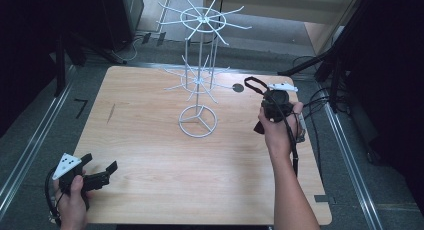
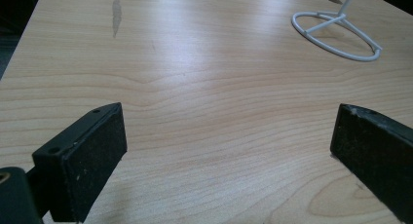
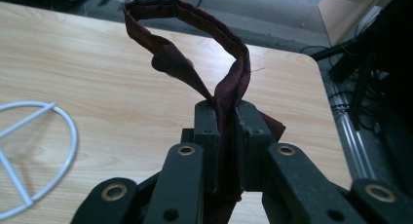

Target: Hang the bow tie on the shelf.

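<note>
A dark red fabric strap forms an upright loop, and my right gripper is shut on its two ends. In the high view that gripper is held above the table's right side, with the strap loop sticking out toward the white wire rack. The rack has two tiers of radial arms on a thin post and a ring base. My left gripper rests low at the table's front left corner, open, with bare wood between its pads.
The light wooden table has a grey smear at its left and a dark round spot near the back. The rack's ring base lies ahead of the left gripper. Black stands and cables flank the table.
</note>
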The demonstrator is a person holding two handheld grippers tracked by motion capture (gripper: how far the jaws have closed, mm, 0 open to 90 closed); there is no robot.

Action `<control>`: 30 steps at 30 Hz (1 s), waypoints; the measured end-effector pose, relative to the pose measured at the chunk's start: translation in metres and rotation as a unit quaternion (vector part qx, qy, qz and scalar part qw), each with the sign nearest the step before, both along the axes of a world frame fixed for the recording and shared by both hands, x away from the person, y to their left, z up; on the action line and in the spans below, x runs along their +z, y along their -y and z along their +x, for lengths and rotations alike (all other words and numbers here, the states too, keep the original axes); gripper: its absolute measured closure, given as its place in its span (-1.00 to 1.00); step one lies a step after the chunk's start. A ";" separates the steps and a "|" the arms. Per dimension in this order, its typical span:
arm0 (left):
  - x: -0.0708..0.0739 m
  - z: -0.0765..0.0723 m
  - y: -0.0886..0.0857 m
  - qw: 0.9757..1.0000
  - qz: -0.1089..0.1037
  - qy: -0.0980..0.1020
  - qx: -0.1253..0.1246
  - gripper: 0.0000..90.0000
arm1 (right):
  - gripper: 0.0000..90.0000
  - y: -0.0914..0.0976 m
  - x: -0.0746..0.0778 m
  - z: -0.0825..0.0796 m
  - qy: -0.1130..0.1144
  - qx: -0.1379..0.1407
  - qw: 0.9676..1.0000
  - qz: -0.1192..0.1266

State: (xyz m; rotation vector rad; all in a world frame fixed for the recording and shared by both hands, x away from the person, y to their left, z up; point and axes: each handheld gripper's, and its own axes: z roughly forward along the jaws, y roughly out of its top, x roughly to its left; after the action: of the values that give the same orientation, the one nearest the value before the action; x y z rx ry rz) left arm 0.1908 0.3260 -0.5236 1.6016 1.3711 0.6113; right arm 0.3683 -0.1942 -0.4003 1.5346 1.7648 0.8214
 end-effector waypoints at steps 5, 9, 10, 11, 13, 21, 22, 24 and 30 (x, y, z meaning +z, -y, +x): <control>0.000 0.000 0.000 1.000 0.000 0.000 0.000 -0.99 | 0.84 -0.001 -0.003 -0.006 0.023 0.004 1.000 0.016; 0.000 0.000 0.000 1.000 0.001 0.000 0.001 -0.99 | 0.83 -0.002 -0.001 -0.012 0.035 0.008 0.999 0.025; 0.000 0.000 0.000 1.000 0.001 0.000 0.001 -0.99 | 0.83 -0.002 -0.001 -0.013 0.037 0.009 0.999 0.025; 0.000 0.000 0.000 1.000 0.001 0.000 0.001 -0.99 | 0.83 -0.002 -0.001 -0.013 0.037 0.009 0.999 0.025; 0.000 0.000 0.000 1.000 0.002 0.000 0.000 -0.99 | 0.83 -0.003 0.001 -0.020 0.045 0.017 0.998 0.032; 0.000 0.000 0.000 1.000 0.003 0.000 -0.001 -0.99 | 0.83 -0.005 0.009 -0.034 0.059 0.031 0.997 0.045; 0.000 0.000 0.000 1.000 0.003 0.000 -0.001 -0.99 | 0.83 -0.005 0.010 -0.035 0.059 0.033 0.997 0.046; 0.000 0.000 0.000 1.000 0.003 0.000 -0.001 -0.99 | 0.83 -0.006 0.012 -0.039 0.062 0.038 0.996 0.049; 0.000 0.000 0.000 1.000 0.004 0.000 -0.001 -0.99 | 0.83 -0.010 0.017 -0.047 0.068 0.050 0.995 0.052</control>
State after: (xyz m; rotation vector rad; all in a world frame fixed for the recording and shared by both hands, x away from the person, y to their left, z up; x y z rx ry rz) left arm 0.1907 0.3258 -0.5234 1.6103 1.3688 0.6161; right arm 0.3213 -0.1846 -0.3829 1.4294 1.7339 1.0578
